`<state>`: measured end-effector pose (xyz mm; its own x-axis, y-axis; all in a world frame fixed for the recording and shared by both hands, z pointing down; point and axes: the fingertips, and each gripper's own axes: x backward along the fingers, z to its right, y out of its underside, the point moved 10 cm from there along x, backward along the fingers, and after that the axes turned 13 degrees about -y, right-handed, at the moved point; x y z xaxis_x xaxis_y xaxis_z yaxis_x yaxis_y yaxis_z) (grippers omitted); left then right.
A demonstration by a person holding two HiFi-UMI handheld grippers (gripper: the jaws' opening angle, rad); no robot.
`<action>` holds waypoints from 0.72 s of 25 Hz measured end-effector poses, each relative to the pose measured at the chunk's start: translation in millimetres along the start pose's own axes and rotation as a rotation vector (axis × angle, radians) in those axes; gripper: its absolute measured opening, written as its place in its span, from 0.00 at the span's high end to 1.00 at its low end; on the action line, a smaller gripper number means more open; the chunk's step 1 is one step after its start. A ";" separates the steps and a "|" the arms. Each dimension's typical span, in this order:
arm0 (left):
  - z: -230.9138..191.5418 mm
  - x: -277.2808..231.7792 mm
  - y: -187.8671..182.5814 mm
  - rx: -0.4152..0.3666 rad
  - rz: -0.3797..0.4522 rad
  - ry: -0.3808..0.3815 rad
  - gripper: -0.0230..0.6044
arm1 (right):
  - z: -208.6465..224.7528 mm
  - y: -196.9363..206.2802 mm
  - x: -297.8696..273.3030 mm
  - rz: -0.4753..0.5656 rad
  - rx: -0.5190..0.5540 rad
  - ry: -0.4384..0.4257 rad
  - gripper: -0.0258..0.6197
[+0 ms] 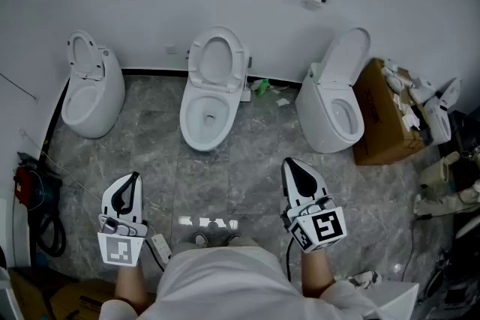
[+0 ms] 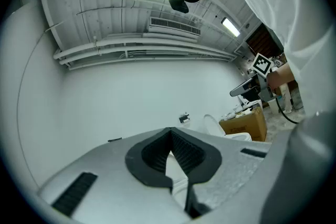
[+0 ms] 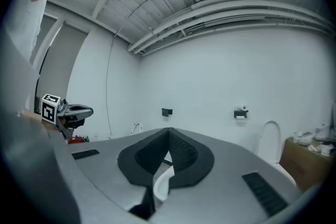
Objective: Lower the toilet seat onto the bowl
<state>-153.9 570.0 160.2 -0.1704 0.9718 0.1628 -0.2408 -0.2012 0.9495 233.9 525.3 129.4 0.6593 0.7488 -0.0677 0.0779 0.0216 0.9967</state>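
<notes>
Both jaw pairs are shut empty on the left hand-held gripper point(image 1: 133, 180) and right hand-held gripper point(image 1: 291, 167), so the raised toilet seat point(image 1: 196, 64) could be slammed onto the bowl point(image 1: 187, 121) if merely pushed.

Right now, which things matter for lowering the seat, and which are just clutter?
Job, likely the middle toilet: raised seat, bowl, left hand-held gripper, right hand-held gripper, both shut and empty.
Lying about: left toilet, right toilet, cardboard box, green item on the floor, red device at far left.
</notes>
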 end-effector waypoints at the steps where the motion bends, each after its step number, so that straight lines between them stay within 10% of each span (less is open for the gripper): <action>1: 0.3 -0.5 -0.6 0.001 -0.002 0.000 0.96 | 0.7 -0.5 -0.1 0.000 0.000 0.000 0.96; 18: 16.0 -5.0 -1.2 0.017 -0.006 0.001 0.96 | 21.1 -2.0 8.5 0.040 -0.009 -0.042 0.95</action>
<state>-137.5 567.4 162.5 -0.1695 0.9730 0.1568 -0.2254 -0.1932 0.9549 255.1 517.6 125.9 0.6927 0.7207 -0.0290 0.0437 -0.0019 0.9990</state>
